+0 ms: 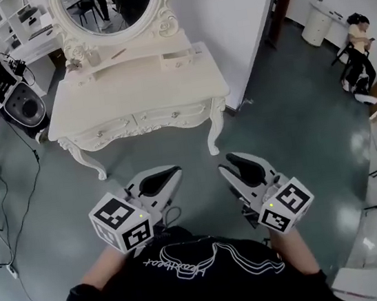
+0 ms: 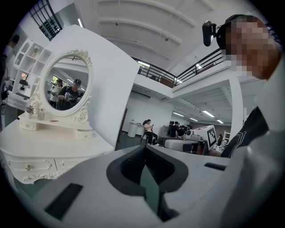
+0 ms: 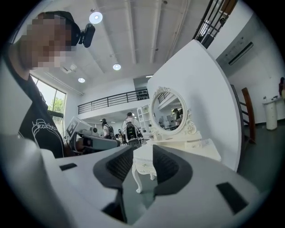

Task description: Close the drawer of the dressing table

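facing the dressing table (image 1: 135, 94) from well apart, left claw (image 1: 174, 175) clenched empty, right claw (image 1: 226, 164) released. the approach step seems pending; next likely means reaching the protruding small drawer (image 1: 179, 59).

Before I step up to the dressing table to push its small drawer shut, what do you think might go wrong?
The small drawer seems to stick out of the mirror shelf on the right; an off-centre push could skew and jam it. The dressing table stands on slim legs, so a hard shove might shift it. The right gripper has its fingers apart and could catch on the drawer's edge.
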Demonstrator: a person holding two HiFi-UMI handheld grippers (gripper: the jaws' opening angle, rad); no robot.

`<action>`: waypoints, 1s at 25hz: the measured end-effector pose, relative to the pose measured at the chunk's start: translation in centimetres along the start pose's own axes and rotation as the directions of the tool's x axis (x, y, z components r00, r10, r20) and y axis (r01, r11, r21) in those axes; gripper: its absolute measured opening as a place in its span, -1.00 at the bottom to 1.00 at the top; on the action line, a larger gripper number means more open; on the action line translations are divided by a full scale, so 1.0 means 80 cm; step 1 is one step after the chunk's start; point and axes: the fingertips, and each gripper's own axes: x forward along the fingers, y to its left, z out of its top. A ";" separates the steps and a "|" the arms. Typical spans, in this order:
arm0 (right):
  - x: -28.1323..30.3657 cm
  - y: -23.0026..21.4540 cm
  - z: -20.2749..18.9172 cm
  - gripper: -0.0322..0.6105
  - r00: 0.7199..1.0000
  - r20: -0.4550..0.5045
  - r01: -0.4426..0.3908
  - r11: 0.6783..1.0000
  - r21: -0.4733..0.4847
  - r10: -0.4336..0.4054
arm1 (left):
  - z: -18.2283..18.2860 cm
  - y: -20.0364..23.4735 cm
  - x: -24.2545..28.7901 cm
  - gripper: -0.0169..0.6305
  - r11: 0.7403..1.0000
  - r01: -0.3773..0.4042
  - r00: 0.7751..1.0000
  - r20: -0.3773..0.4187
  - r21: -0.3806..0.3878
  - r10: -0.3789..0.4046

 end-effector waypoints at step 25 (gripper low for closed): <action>0.126 -0.110 -0.006 -0.04 0.993 -0.072 0.090 0.996 -0.003 -0.090 | 0.021 0.156 0.050 -0.94 0.997 -0.033 0.999 0.003 -0.073 0.033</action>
